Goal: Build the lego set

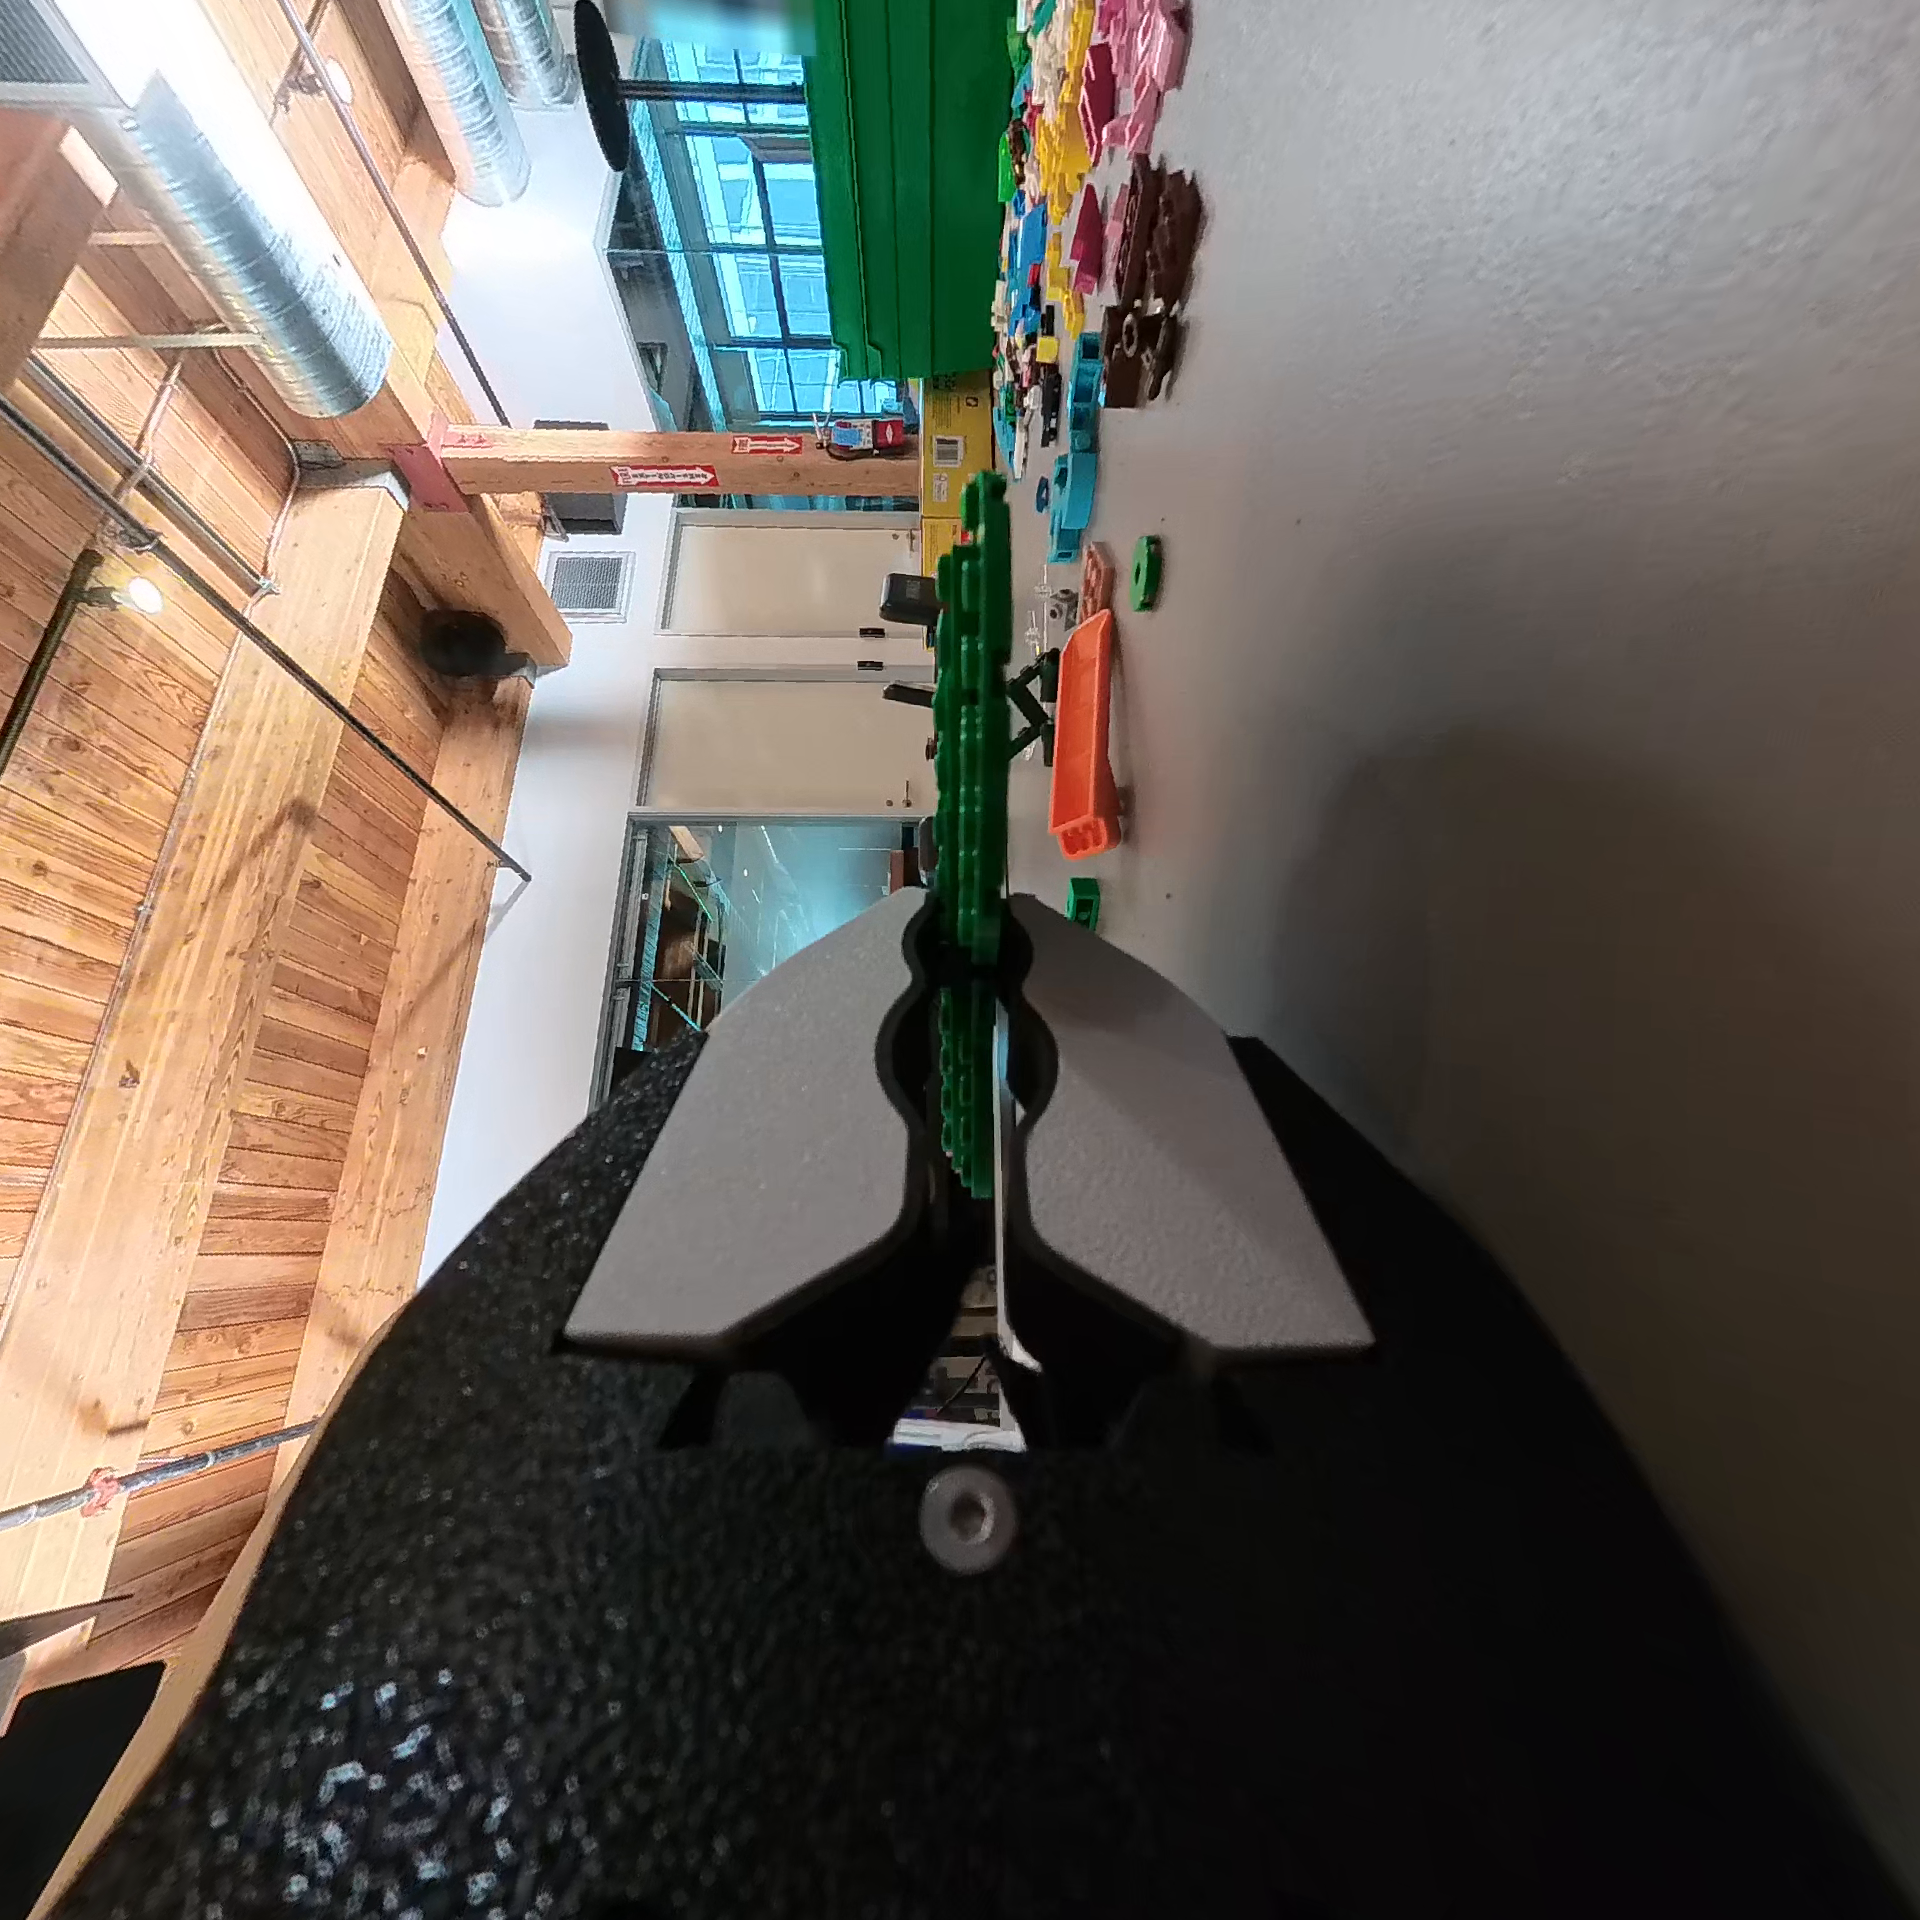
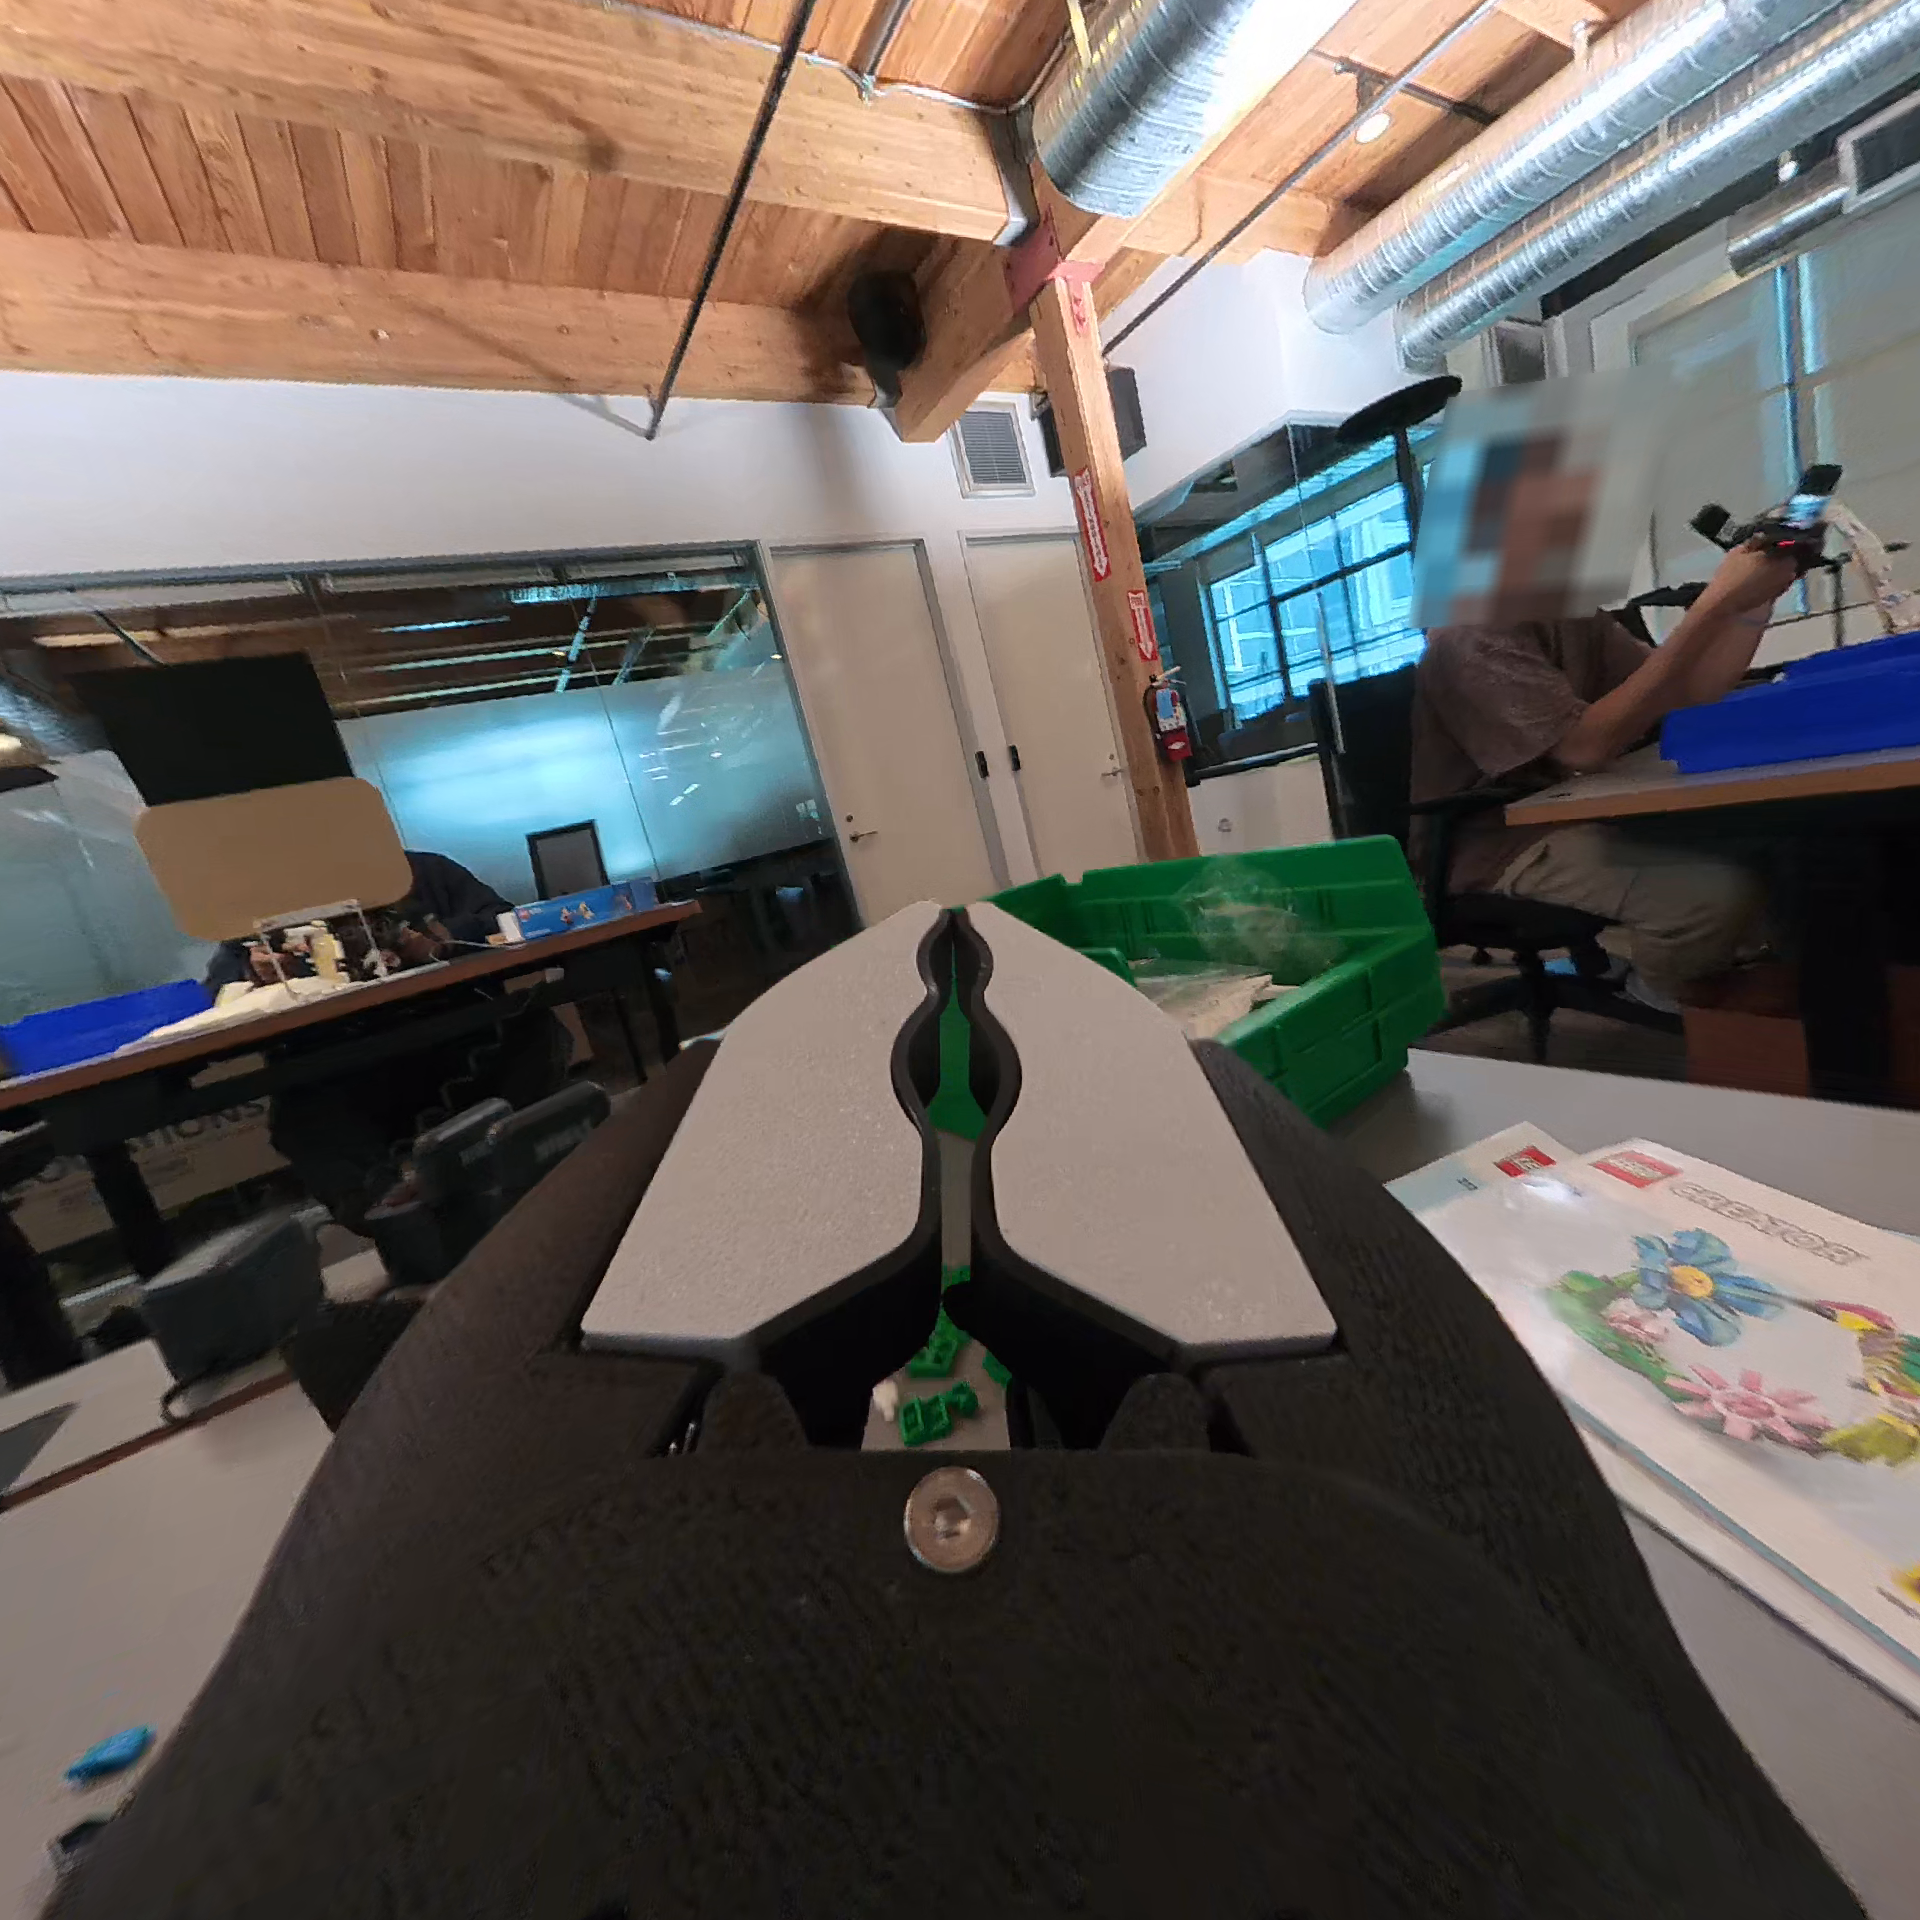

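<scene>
My left gripper (image 1: 966, 914) is turned on its side and shut on a long green Lego plate assembly (image 1: 971, 675). It holds the assembly edge-on above the grey table (image 1: 1507, 520), and the assembly sticks out well past the fingertips. My right gripper (image 2: 958, 912) is shut, its tips touching, with nothing visibly held. It hovers over the table, pointing toward the room. Small loose green pieces (image 2: 935, 1403) lie on the table below it, seen through the gap behind the fingers.
An orange slope piece (image 1: 1086, 727), a green round piece (image 1: 1146, 571), a small green brick (image 1: 1083, 899), turquoise pieces (image 1: 1075, 499) and a pile of mixed bricks (image 1: 1091, 208) lie beyond the left gripper. A green bin (image 2: 1299, 935) stands ahead of the right gripper, instruction booklets (image 2: 1714, 1351) to its right. People sit at other desks. Spacing between my two grippers at the tips: around 50 centimetres.
</scene>
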Available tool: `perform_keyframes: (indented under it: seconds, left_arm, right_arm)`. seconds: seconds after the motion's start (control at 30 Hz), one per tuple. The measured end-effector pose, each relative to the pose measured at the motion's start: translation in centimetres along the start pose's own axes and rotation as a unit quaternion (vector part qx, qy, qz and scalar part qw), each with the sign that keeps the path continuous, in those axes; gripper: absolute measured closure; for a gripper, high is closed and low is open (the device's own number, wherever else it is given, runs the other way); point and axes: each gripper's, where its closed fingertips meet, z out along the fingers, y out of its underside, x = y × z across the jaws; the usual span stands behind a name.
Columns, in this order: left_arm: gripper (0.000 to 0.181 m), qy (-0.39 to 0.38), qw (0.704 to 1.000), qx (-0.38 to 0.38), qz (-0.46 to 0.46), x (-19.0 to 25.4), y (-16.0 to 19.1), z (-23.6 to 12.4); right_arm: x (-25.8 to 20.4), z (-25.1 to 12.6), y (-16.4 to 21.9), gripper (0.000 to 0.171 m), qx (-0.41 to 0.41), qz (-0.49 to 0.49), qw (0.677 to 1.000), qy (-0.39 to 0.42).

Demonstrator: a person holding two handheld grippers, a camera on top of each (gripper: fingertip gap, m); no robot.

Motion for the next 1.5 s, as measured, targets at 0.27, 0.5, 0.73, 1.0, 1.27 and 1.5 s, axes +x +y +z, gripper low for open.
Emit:
perform_keyframes:
  seconds: [0.27, 0.5, 0.73, 1.0, 1.27, 1.5]
  left_arm:
    - [0.173, -0.007, 1.000, -0.015, 0.004, -0.2, 0.6, 0.0]
    - [0.173, -0.039, 0.998, -0.051, 0.021, -0.8, 1.6, 0.5]
    - [0.173, -0.054, 0.994, -0.094, 0.014, -1.4, 1.5, 2.1]
    - [0.172, -0.047, 0.992, -0.118, 0.020, -1.1, 0.0, 4.9]
    - [0.173, -0.049, 0.986, -0.157, 0.001, -1.3, 2.0, 5.2]
    - [0.173, -0.040, 0.987, -0.157, 0.006, -0.9, 1.9, 5.3]
  right_arm:
    - [1.4, 4.9, -0.3, 0.171, -0.160, -0.040, 0.979, -0.118]
    - [6.2, 4.6, 1.9, 0.171, -0.259, -0.122, 0.938, -0.196]
    - [-0.5, 1.7, 8.0, 0.167, -0.322, -0.096, 0.831, -0.443]
    - [-8.7, 0.4, 14.7, 0.142, -0.406, -0.140, 0.644, -0.634]
    - [-9.1, 2.6, 19.8, 0.134, -0.447, -0.270, 0.569, -0.635]
    - [-9.1, 2.6, 23.0, 0.136, -0.499, -0.285, 0.525, -0.628]
